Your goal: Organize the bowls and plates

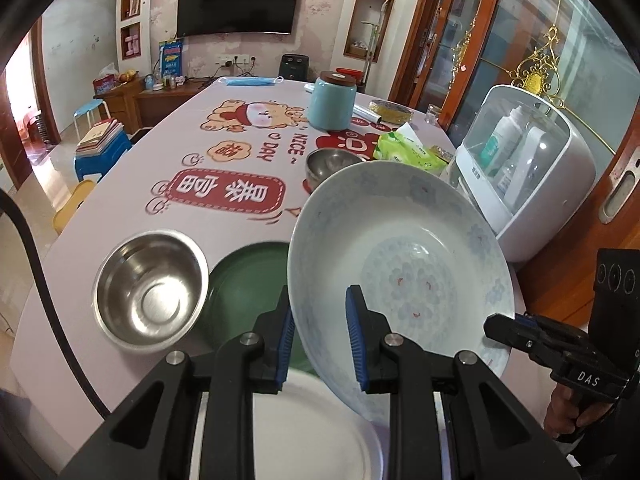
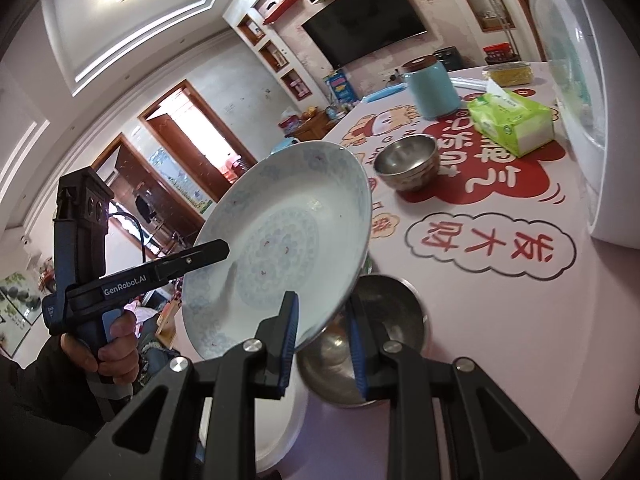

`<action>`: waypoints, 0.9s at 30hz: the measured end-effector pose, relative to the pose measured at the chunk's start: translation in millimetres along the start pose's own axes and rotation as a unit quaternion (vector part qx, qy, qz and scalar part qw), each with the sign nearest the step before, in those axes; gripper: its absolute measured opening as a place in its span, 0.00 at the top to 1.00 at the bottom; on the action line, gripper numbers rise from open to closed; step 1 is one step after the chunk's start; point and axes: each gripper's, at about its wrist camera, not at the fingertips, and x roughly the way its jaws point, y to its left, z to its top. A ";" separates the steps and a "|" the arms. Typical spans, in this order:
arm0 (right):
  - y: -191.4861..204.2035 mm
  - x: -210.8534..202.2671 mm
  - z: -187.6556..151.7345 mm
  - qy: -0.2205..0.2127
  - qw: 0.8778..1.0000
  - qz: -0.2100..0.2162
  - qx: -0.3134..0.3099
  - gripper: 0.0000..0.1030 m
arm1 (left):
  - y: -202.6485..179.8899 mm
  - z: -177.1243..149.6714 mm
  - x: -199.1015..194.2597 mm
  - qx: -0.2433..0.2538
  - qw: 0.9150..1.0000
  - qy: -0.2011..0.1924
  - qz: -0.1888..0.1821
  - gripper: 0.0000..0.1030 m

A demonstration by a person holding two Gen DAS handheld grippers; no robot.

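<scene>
Plates and bowls are only partly sorted. One wide, shallow white porcelain bowl with a pale blue floral pattern (image 1: 404,264) is off the table, tilted and carried between both grippers. The left gripper (image 1: 320,336) has its blue-padded fingers clamped on the near rim. The right gripper (image 2: 324,344) pinches the opposite rim, one pad inside and one outside.

Below the carried bowl lie a dark green round plate (image 1: 244,280) and, nearest the camera, a plain white plate (image 1: 308,432); they overlap rather than sit squarely. Just beside the green plate stands a shiny stainless steel bowl (image 1: 150,290), on its own. Farther up the table sits a small dull metal bowl (image 1: 330,164), which in the right wrist view looks like two nested bowls, though I cannot be sure.

By my reading the steel bowls are yet to be gathered, and the patterned bowl needs a resting place, likely on the plates.

Around them, on the pink printed tablecloth (image 1: 224,152), stand a light blue canister with a brown lid (image 1: 332,102) and a green tissue pack (image 1: 408,150). A white cabinet with a clear dome door (image 1: 524,168) stands close to the raised bowl's far side, so swinging that way risks a knock.
</scene>
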 end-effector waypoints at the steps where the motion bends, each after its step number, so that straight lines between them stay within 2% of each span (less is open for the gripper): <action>1: 3.6 -0.4 -1.9 0.002 1.000 0.001 -0.001 0.77 | 1.9 -4.2 -3.5 -0.002 1.000 0.001 0.001 0.78; 15: 41.9 11.6 -39.1 0.038 0.999 0.017 -0.017 0.77 | 36.1 -60.7 -33.2 -0.036 0.999 0.026 0.017 0.78; 27: 62.1 33.8 -70.7 0.094 0.995 0.023 -0.025 0.77 | 63.9 -97.9 -38.7 -0.066 0.996 0.050 0.031 0.78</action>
